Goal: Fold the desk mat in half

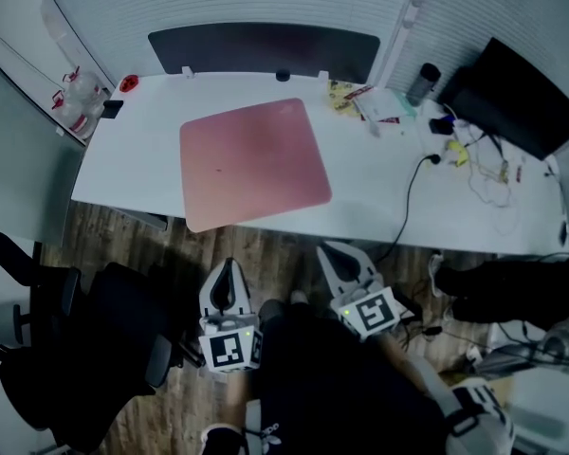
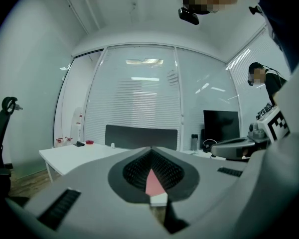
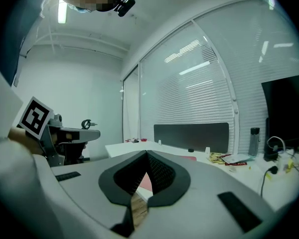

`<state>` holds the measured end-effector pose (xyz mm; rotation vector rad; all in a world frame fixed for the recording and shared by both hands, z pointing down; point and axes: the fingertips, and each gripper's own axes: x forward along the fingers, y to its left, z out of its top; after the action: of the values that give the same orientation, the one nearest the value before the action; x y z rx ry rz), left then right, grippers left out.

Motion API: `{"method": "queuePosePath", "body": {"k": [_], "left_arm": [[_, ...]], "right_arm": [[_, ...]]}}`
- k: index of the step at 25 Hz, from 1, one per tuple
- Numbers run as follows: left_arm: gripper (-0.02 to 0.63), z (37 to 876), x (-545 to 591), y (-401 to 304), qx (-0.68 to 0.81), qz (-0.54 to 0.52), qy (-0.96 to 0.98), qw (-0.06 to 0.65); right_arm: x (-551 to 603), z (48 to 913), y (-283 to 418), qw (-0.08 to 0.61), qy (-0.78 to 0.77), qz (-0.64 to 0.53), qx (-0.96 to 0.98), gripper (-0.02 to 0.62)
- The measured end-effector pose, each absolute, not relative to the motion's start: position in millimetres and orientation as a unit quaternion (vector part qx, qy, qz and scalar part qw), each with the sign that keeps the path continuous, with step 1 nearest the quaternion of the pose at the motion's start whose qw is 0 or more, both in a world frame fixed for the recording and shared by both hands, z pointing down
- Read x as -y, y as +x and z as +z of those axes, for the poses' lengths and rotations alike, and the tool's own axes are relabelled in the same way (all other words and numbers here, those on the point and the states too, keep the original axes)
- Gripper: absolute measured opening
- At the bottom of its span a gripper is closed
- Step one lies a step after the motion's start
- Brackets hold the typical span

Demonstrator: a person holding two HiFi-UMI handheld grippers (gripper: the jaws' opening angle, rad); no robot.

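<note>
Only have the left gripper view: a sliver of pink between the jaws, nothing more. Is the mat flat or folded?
Observer: Flat. The head view shows the pink rectangular desk mat lying open and unfolded on the white table.
Operator: Is the right hand-held gripper holding anything?
Observer: No. The right hand-held gripper has its jaws together with nothing in them, and it is short of the table, over the wooden floor.
Operator: Any clutter beside the mat?
Observer: A thin black cable runs across the table to the mat's right, apart from it.
</note>
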<state>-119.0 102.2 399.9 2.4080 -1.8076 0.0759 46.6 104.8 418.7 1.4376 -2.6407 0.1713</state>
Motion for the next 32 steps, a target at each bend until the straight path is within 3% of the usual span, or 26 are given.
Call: {"method": "queuePosePath", "body": {"k": [14, 32], "left_arm": [[0.003, 419, -68, -134, 0.599, 0.051, 0.795, 0.079], [0.003, 408, 75, -183, 0.56, 0.042, 0.824, 0.073]], "right_arm": [[-72, 429, 50, 0.071, 0.498, 0.073, 0.861, 0.0], [43, 423, -1, 0.085, 0.527, 0.065, 0.843, -0.001]]}}
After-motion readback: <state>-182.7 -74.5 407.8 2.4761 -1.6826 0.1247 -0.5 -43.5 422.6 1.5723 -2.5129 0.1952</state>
